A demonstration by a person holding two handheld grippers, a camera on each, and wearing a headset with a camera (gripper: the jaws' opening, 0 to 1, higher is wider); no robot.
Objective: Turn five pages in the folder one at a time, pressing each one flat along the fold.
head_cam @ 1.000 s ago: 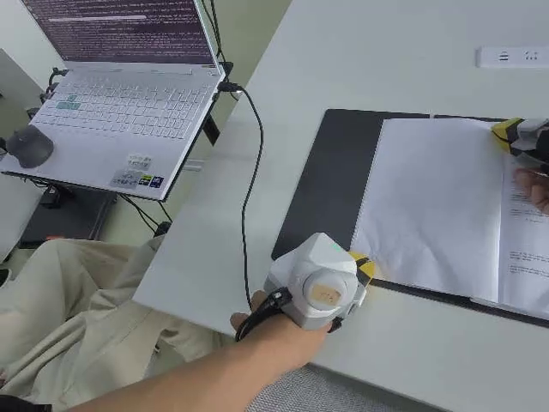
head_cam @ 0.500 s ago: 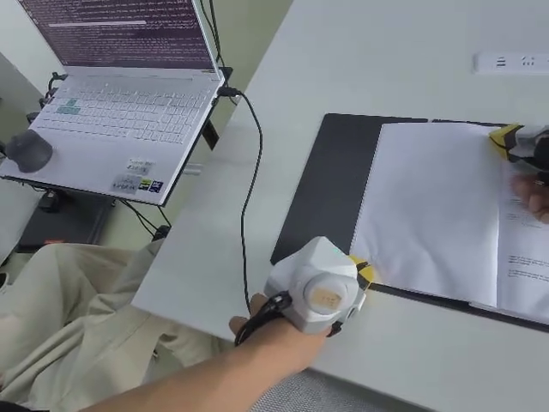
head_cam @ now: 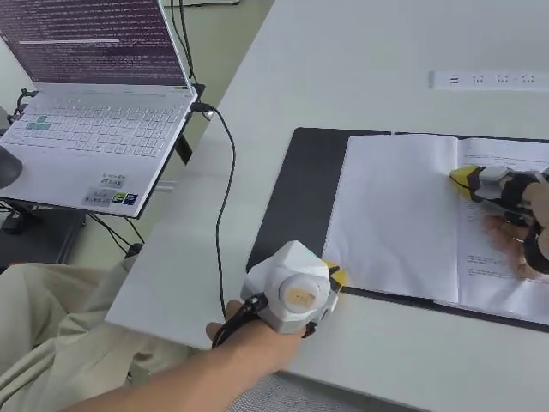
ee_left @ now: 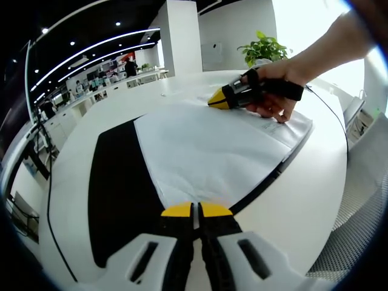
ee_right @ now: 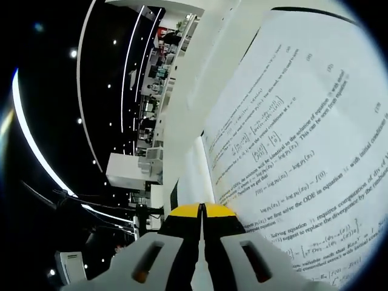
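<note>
The folder lies open on the white table, its black cover (head_cam: 296, 193) bare at the left. A blank white page (head_cam: 390, 210) lies turned to the left, and a printed page (head_cam: 506, 262) lies to the right of the fold. My left gripper (head_cam: 334, 276) is shut, its yellow tips resting at the blank page's near left corner (ee_left: 182, 194). My right gripper (head_cam: 463, 178) is shut too, its tips down on the paper along the fold, beside lines of print (ee_right: 285, 163). The left gripper view shows the right gripper (ee_left: 219, 97) at the far side of the blank page.
An open laptop (head_cam: 94, 129) sits on a stand left of the table, with a black cable (head_cam: 225, 197) running down the table's left edge. A white power strip (head_cam: 489, 80) lies beyond the folder. The person's legs (head_cam: 51, 343) are at the lower left.
The head camera has shifted. My right gripper has slid along the fold from near the folder's far edge toward the person. The left gripper stays at the page's corner.
</note>
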